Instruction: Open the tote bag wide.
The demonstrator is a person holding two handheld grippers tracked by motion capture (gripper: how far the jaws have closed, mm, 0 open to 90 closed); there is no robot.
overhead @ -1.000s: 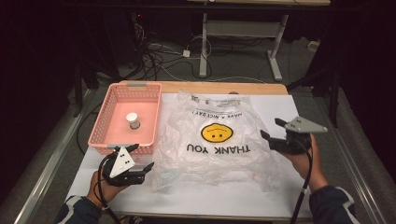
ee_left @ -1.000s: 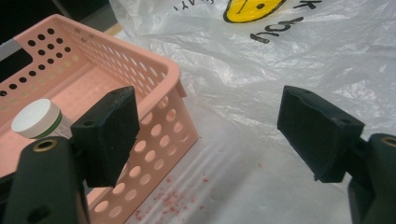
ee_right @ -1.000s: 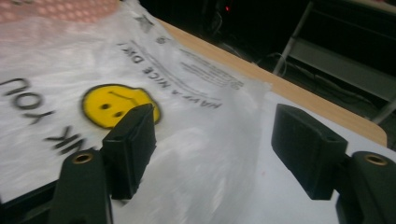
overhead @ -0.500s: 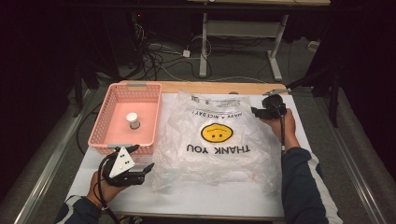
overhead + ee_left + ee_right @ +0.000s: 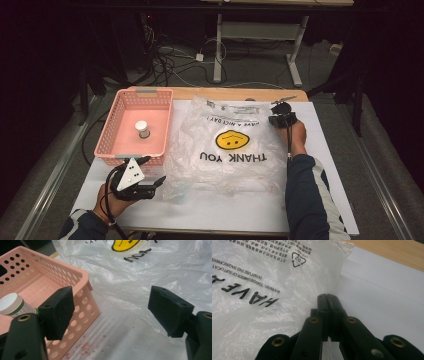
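White table; right hand outstretched

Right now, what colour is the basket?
Pink, the basket; clearest in the high view.

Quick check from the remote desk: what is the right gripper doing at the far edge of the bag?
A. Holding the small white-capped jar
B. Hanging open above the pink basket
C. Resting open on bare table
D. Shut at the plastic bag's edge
D. In the right gripper view the right gripper has its jaws pressed together at the edge of the plastic bag, with film seemingly pinched between them; they have just been closing.
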